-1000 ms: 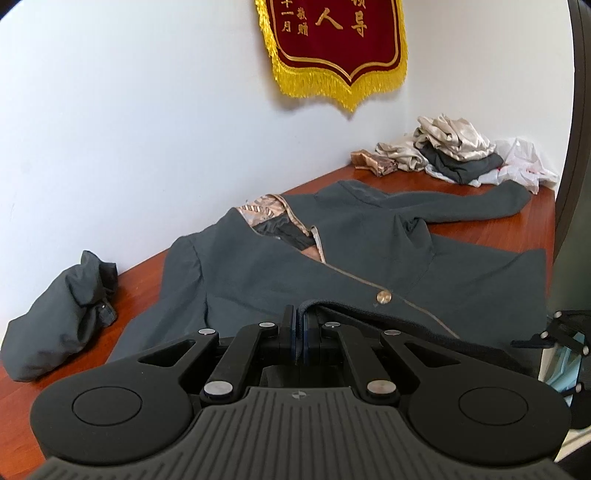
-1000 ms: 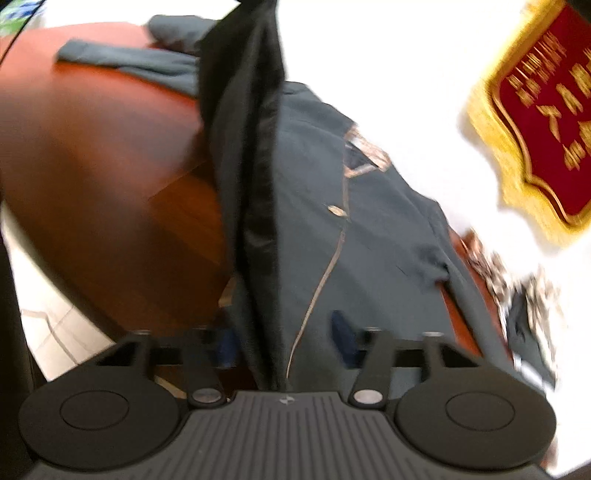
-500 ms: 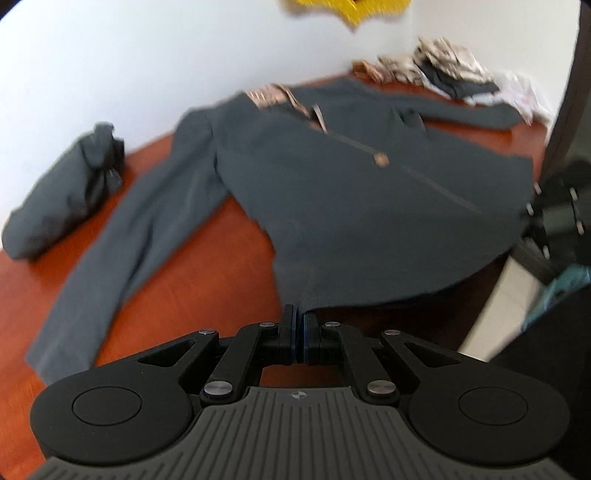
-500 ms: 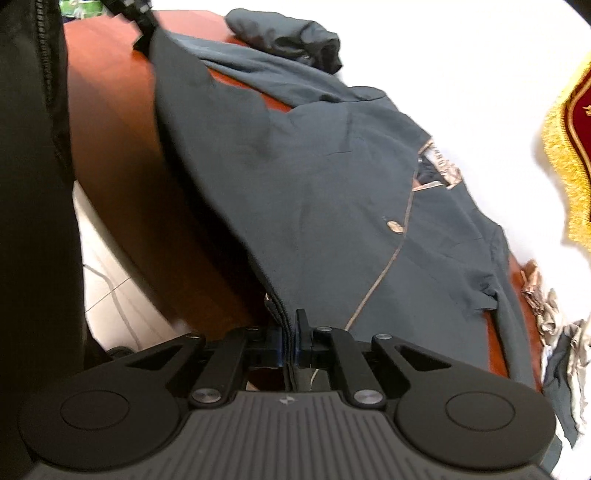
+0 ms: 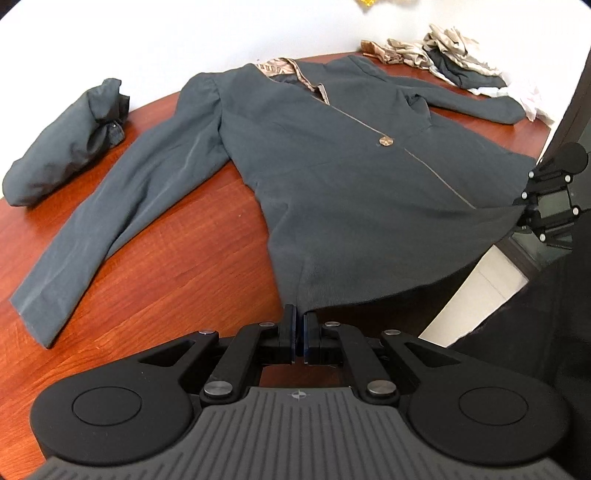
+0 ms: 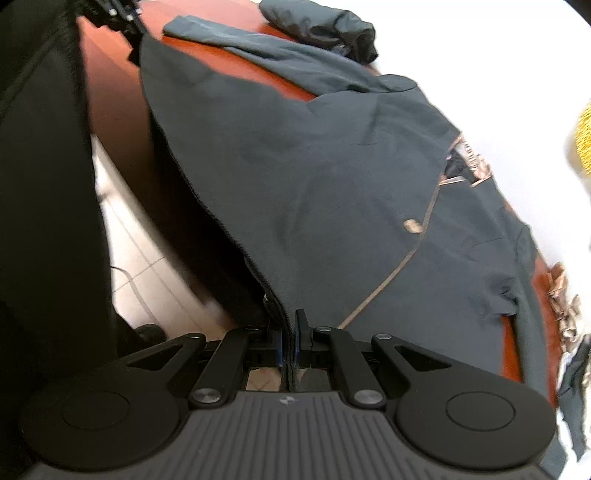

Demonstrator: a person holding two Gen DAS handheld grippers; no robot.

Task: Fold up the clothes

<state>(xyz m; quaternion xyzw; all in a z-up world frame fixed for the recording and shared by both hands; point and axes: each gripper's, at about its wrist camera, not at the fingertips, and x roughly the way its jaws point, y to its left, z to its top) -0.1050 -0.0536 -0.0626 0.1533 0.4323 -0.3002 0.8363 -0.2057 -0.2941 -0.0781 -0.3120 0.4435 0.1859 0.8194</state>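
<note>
A dark grey jacket (image 5: 332,166) with a tan trim and one gold button (image 5: 386,140) lies face up on the red-brown table (image 5: 166,258), both sleeves spread out. Its hem reaches the table's near edge. My left gripper (image 5: 300,325) is shut on the hem's left corner. My right gripper (image 6: 290,332) is shut on the hem's right corner, near the trim line of the jacket (image 6: 332,166). Each gripper shows in the other's view: the right gripper (image 5: 532,206) at the right edge, the left gripper (image 6: 129,22) at the top left.
A rolled dark garment (image 5: 66,136) lies at the table's left by the wall. A pile of beige, dark and white clothes (image 5: 454,55) sits in the far right corner. The person's dark clothing (image 6: 37,184) stands close at the table edge, pale floor below.
The jacket went from bunched and partly lifted to spread flat. My right gripper closed on the hem. Both grippers drew back toward the table's near edge.
</note>
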